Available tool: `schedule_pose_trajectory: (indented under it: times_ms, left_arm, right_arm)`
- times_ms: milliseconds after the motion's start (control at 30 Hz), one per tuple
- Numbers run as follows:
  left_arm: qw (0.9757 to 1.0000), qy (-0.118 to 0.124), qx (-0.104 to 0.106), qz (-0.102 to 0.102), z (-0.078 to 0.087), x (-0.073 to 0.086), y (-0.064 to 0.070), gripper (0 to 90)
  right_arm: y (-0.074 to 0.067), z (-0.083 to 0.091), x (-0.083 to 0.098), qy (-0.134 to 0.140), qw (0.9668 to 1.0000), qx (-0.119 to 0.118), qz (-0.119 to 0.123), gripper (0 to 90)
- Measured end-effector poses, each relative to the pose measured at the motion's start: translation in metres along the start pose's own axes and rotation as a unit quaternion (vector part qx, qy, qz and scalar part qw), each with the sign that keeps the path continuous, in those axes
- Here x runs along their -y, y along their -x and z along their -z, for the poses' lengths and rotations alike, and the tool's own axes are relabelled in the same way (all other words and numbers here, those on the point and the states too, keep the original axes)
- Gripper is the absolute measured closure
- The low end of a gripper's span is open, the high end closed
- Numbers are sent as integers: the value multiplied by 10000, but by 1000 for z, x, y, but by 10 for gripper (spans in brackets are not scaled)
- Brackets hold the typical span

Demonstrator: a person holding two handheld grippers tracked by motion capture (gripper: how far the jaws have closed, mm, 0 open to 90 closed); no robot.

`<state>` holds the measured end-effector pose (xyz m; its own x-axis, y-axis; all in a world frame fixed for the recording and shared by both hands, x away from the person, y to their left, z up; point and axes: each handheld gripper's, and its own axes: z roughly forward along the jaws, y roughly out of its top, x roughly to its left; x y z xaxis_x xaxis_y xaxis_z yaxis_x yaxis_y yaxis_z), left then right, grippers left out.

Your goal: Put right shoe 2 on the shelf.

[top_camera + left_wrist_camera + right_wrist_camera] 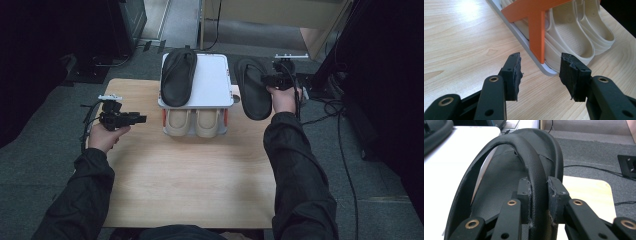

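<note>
The work in hand looks like stowing a pair of black slippers on a small two-level white shoe rack (215,85) at the far edge of the wooden counter (190,170). One black slipper (178,76) already lies on the rack's top shelf, toward its left side, while a pair of cream slippers (192,122) fills the lower level behind the orange cross-brace (536,27). The right gripper (274,80) holds the second black slipper (252,87) in the air just right of the rack, its jaws pinching the slipper's strap (536,182). The left gripper (131,119) hovers over the counter left of the rack, its jaws spread with nothing between them. The step appears to be carrying the second slipper to the shelf; the next move calls for swinging it left over the bare white part of the top shelf, beside its mate, lowering it sole-down, and then releasing the strap.
</note>
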<state>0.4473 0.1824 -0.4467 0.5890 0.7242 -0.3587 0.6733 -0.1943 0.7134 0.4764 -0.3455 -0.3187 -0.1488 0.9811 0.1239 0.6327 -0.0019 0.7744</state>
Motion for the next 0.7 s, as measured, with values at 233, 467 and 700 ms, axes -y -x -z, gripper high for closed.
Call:
schedule_pose_trajectory:
  times_ms: [233,467,700]
  left_arm:
    - [10000,68,42,-11,0,-1,2,521]
    - [9999,45,103,-36,-2,-1,3,522]
    - [9998,83,158,-56,-1,-2,3,522]
  right_arm:
    - [-19,-2,-18,40,9998,-4,192,739]
    - [-43,-15,-31,-6,9995,-84,292,739]
    - [-74,-36,-42,-39,9991,-197,372,739]
